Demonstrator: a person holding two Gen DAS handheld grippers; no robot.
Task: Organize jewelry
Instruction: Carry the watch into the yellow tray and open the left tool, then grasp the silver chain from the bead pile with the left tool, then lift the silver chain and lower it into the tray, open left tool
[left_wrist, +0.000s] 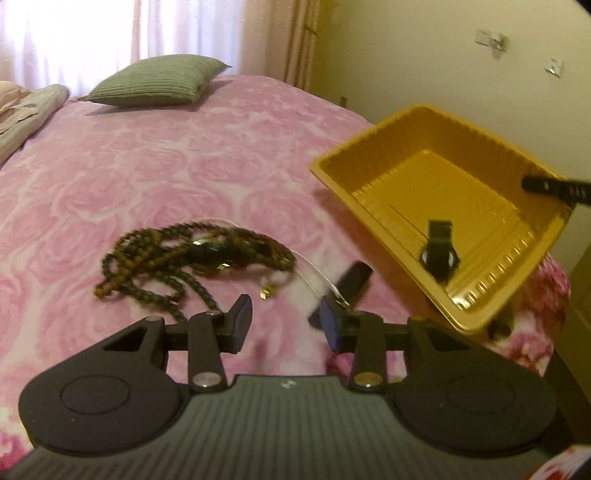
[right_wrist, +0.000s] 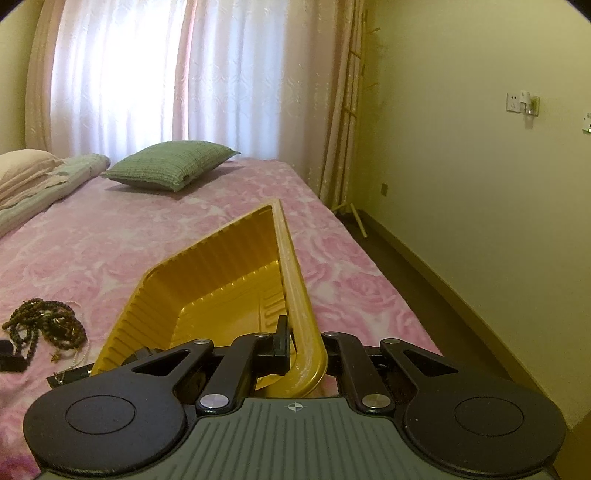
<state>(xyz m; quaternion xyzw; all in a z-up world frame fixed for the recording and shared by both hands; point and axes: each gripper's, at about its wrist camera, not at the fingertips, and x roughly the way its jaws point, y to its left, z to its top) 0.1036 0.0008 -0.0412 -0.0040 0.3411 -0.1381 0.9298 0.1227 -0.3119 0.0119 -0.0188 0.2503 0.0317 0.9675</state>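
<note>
A tangle of brown bead necklaces (left_wrist: 192, 258) lies on the pink bedspread, just ahead and left of my left gripper (left_wrist: 286, 321). That gripper is open with only bedspread between its fingers. A thin pale strand (left_wrist: 314, 273) runs from the pile to its right fingertip (left_wrist: 332, 314). A dark oblong object (left_wrist: 354, 282) lies just beyond that finger. My right gripper (right_wrist: 306, 349) is shut on the rim of a yellow plastic tray (right_wrist: 221, 280) and holds it tilted above the bed. A black watch (left_wrist: 439, 254) lies inside the tray (left_wrist: 373, 133). The necklaces (right_wrist: 44, 325) also show at the left of the right wrist view.
A green cushion (left_wrist: 159, 81) and folded bedding (left_wrist: 33, 107) lie at the far end of the bed by the curtained window. The bed's right edge (right_wrist: 388, 280) drops to a dark floor strip along a yellow wall with sockets (right_wrist: 521, 103).
</note>
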